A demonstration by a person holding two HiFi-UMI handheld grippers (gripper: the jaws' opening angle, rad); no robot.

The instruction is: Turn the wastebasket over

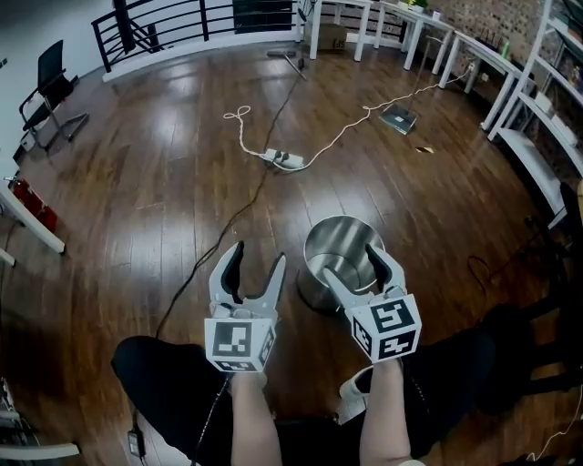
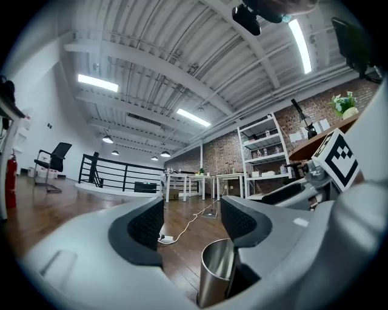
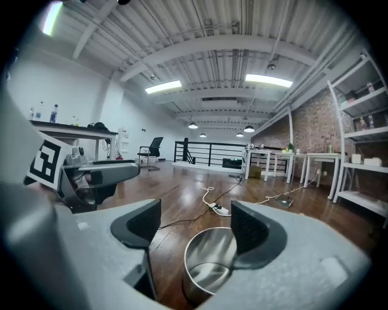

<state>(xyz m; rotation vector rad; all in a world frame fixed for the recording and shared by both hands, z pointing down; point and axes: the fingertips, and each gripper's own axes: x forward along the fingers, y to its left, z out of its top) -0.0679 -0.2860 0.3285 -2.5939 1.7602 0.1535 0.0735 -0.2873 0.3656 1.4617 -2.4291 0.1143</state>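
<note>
A shiny steel wastebasket [image 1: 339, 258] stands upright on the wooden floor, mouth up and empty. My right gripper [image 1: 356, 264] hovers over its near rim with its jaws spread wide and nothing pressed between them; in the right gripper view the wastebasket [image 3: 206, 266] sits below and ahead of the right gripper [image 3: 197, 227]. My left gripper [image 1: 255, 262] is open just left of the wastebasket, clear of it. In the left gripper view the wastebasket [image 2: 215, 272] shows low, by the right jaw of the left gripper [image 2: 193, 223].
A white power strip [image 1: 281, 159] with a white cable [image 1: 346, 130] lies further out on the floor, and a black cable [image 1: 239, 217] runs toward me. A black chair [image 1: 47, 91] stands at far left, white tables [image 1: 401, 23] and shelves [image 1: 537, 146] at right.
</note>
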